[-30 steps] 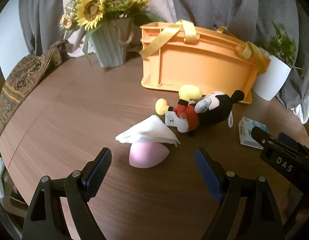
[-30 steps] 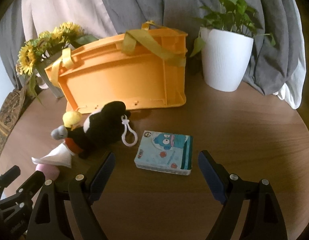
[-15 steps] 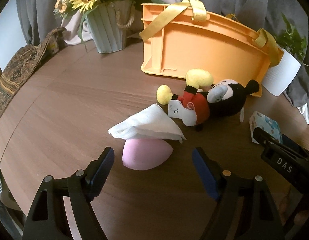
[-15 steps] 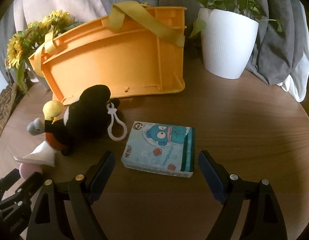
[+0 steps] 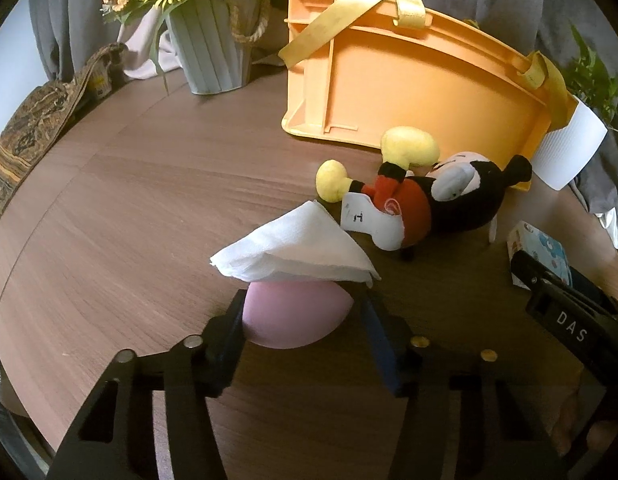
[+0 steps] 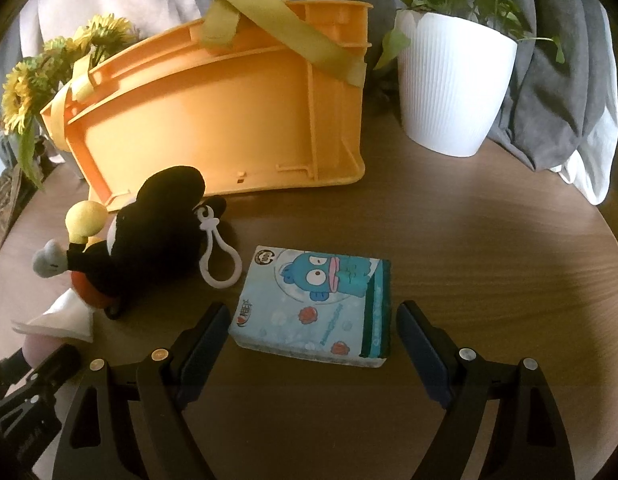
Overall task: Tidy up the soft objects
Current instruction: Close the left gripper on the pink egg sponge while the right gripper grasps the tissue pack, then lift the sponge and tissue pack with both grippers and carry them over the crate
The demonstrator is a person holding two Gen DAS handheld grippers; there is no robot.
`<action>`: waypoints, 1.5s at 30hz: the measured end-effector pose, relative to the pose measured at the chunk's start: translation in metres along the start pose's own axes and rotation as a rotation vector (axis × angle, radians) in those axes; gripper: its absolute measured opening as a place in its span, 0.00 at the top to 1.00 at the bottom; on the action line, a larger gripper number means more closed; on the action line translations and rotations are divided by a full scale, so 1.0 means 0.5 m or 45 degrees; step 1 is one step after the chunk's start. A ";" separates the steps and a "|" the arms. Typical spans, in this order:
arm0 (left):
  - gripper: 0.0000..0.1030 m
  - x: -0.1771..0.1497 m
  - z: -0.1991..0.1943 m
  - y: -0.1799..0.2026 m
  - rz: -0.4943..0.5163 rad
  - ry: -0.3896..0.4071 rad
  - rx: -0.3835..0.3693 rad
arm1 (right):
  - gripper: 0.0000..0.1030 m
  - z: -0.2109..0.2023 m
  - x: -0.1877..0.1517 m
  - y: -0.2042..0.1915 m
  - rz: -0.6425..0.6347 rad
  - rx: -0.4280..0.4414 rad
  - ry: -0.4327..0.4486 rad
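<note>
A pink soft sponge (image 5: 293, 318) lies on the wooden table under a folded white tissue (image 5: 297, 250). My left gripper (image 5: 303, 320) has its jaws narrowed around the sponge, the left finger touching it. A mouse plush (image 5: 429, 196) lies behind it, in front of an orange basket (image 5: 413, 76) with yellow straps. In the right wrist view a light-blue tissue pack (image 6: 317, 306) lies between the fingers of my open right gripper (image 6: 313, 336), not gripped. The plush (image 6: 149, 236) with its white clip and the basket (image 6: 229, 120) show there too.
A vase of sunflowers (image 5: 213, 48) stands at the back left. A white plant pot (image 6: 453, 84) stands right of the basket. A patterned cloth (image 5: 33, 128) lies at the table's left edge. Grey curtains hang behind.
My left gripper moved forward and its jaws closed in around the pink sponge. My right gripper moved forward so the tissue pack now lies between its fingers.
</note>
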State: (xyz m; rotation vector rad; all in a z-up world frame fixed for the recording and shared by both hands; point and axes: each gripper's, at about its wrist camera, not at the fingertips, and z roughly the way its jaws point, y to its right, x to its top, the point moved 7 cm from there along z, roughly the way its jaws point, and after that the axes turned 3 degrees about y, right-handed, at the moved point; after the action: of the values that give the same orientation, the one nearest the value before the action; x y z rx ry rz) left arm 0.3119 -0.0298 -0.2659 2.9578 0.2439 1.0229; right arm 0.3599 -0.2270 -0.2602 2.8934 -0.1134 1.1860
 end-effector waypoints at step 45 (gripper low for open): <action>0.55 0.043 -0.195 0.008 0.018 0.236 -0.135 | 0.27 -0.201 0.020 -0.051 -0.023 0.112 0.178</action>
State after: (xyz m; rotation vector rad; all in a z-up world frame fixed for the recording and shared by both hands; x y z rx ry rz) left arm 0.2692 -0.0352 -0.1758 2.7771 0.1641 1.2708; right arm 0.2984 -0.1984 -0.1809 2.8660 -0.0345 1.4202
